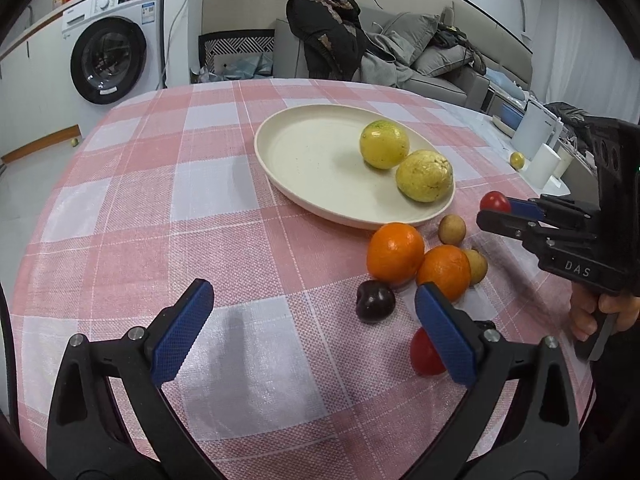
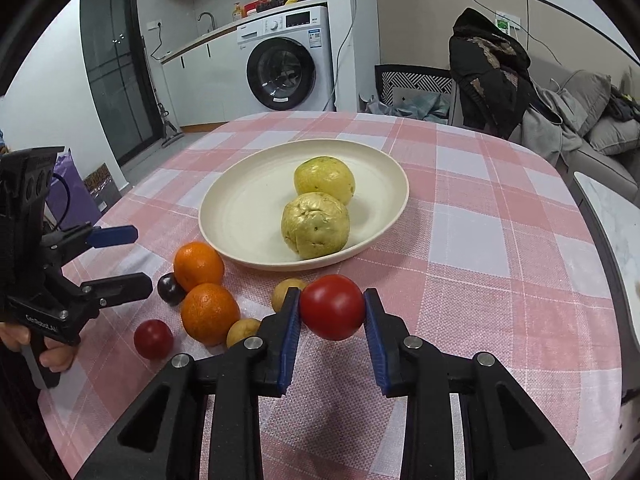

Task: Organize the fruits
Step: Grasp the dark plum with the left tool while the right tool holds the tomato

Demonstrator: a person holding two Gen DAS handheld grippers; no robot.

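Right gripper (image 2: 332,312) pinching a red tomato (image 2: 332,307). Left gripper (image 1: 312,332) spread wide, holding nothing, half hiding another tomato (image 1: 425,354) behind one finger.

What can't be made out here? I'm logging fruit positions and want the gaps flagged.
- Left wrist view: second tomato is half hidden by the left gripper finger.
- Left wrist view: held tomato is mostly behind the right gripper.
- Right wrist view: one longan is partly behind a finger.
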